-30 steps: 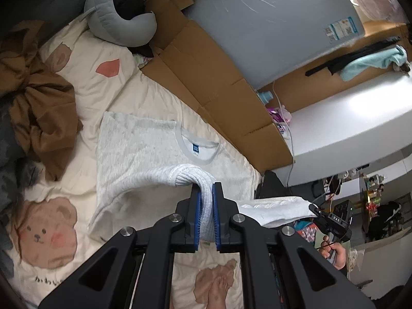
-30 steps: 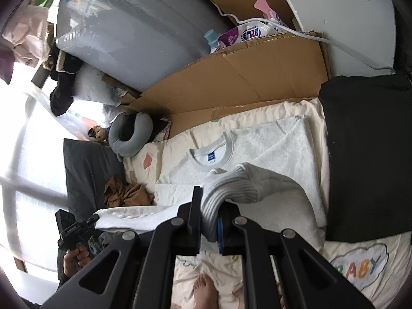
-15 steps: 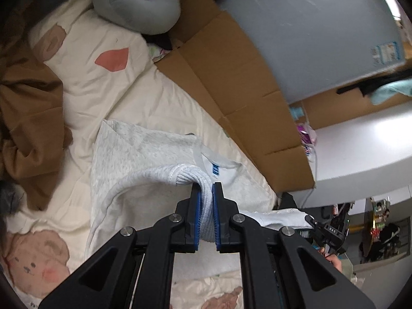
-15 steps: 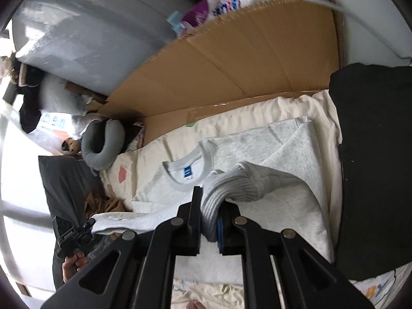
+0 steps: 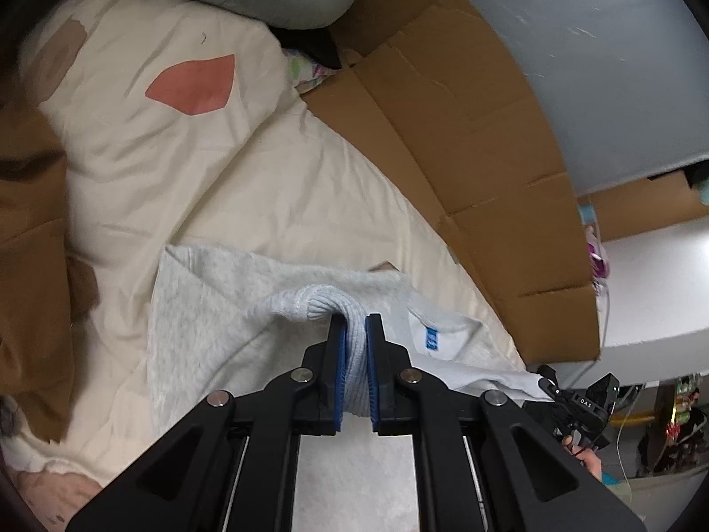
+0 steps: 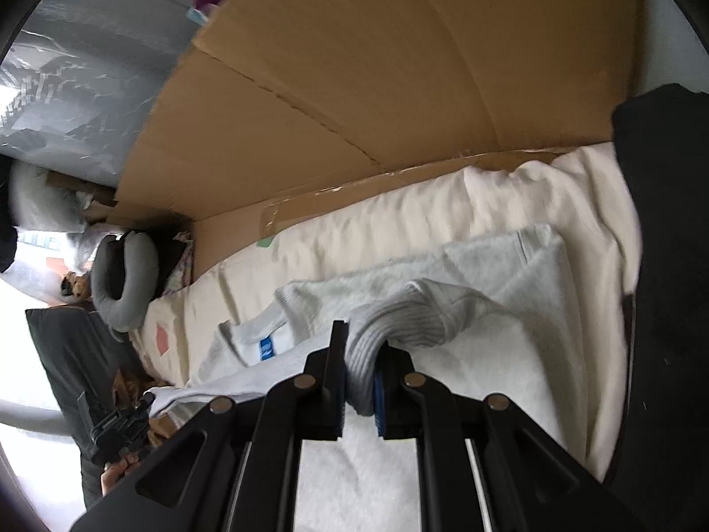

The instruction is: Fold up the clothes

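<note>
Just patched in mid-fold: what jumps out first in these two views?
Each claw is shut on a ribbed part of the grey sweatshirt: the left claw and the right claw both hold it over the sweatshirt's body, which lies on the cream bedding. Brown cardboard stands along the far side of the bed, and a black garment lies on the right.

A pale grey heathered knit sweatshirt (image 5: 208, 319), soft and matt, has a thick ribbed hem (image 5: 310, 306). It lies on a cream cotton bedsheet (image 5: 212, 168), lightly creased. Behind stands flat brown corrugated cardboard (image 5: 478, 142), dull and papery. The black matt plastic gripper (image 5: 355, 332) carries blue ridged rubber pads (image 5: 340, 354) and shiny metal rivets.
</note>
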Available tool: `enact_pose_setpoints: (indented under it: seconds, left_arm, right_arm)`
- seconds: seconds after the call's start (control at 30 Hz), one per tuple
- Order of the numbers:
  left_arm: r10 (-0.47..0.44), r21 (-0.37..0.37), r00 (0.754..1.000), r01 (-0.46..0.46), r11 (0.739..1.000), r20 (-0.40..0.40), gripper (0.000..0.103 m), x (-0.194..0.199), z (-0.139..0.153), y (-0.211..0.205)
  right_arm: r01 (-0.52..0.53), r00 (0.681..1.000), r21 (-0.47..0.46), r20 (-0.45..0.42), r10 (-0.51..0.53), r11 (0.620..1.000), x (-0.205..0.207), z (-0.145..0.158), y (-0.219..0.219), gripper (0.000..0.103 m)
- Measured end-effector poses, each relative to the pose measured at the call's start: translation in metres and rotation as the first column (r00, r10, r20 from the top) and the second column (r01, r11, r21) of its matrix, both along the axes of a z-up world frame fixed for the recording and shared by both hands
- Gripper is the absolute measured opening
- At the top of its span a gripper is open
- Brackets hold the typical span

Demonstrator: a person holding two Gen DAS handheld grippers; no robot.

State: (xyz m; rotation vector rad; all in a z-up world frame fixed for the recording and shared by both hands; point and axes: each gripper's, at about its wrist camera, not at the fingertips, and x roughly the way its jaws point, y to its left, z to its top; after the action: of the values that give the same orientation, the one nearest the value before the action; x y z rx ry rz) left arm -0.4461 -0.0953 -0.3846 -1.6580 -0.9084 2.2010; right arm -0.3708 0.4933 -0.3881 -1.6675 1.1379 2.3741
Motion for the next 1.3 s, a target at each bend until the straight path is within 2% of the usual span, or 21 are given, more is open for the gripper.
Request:
enact_pose_setpoints:
  seconds: [0.3, 0.47, 0.53, 0.63, 0.7, 0.77, 0.87, 1.03, 1.17, 1.3]
  left_arm:
    - [0.008, -0.081, 0.999, -0.005, 0.997, 0.035, 0.008, -0.030, -0.031, 0.008]
    - [0.031, -0.084, 0.996, -0.024, 0.996, 0.081, 0.010, -0.045, -0.044, 0.011]
    - [0.041, -0.065, 0.996, -0.036, 0.997, 0.076, 0.011, -0.048, -0.038, 0.011]
    - [0.038, -0.059, 0.999, -0.039, 0.997, -0.016, 0.019, -0.048, -0.014, 0.009]
    - [0.059, -0.053, 0.996, -0.063, 0.997, -0.068, 0.039, -0.046, 0.001, 0.003]
    - [0.085, -0.034, 0.991, -0.089, 0.995, -0.103, 0.045, -0.044, 0.013, -0.001]
    - [0.024, -0.035, 0.991, -0.029, 0.999, -0.134, 0.045, -0.042, 0.021, 0.009]
    - [-0.136, -0.066, 0.983, 0.129, 0.989, -0.125, 0.045, -0.029, 0.015, 0.056]
    - [-0.250, -0.098, 0.961, 0.239, 0.966, -0.116, 0.045, -0.015, 0.004, 0.096]
    - [-0.349, -0.157, 0.929, 0.329, 0.931, -0.126, 0.045, 0.005, -0.003, 0.130]
  right_arm:
    - [-0.037, 0.999, 0.069, 0.025, 0.035, 0.997, -0.027, -0.029, -0.002, 0.009]
    - [-0.014, 1.000, 0.074, 0.004, 0.013, 0.997, -0.035, -0.033, 0.001, 0.015]
    - [-0.012, 1.000, 0.081, -0.017, 0.014, 0.997, -0.036, -0.027, 0.000, 0.023]
    - [-0.026, 0.995, 0.117, -0.091, 0.037, 0.993, -0.032, -0.004, -0.003, 0.060]
    - [-0.033, 0.991, 0.134, -0.125, 0.050, 0.990, -0.030, 0.008, -0.003, 0.064]
    - [-0.050, 0.988, 0.137, -0.138, 0.069, 0.989, -0.028, 0.015, -0.003, 0.064]
    - [-0.098, 0.982, 0.163, -0.142, 0.122, 0.982, -0.029, 0.019, -0.011, 0.064]
    - [-0.180, 0.972, 0.205, -0.111, 0.206, 0.962, -0.032, 0.007, -0.035, 0.054]
    - [-0.226, 0.965, 0.214, -0.084, 0.248, 0.950, -0.030, -0.004, -0.054, 0.053]
    - [-0.256, 0.957, 0.231, -0.075, 0.280, 0.939, -0.018, -0.014, -0.074, 0.053]
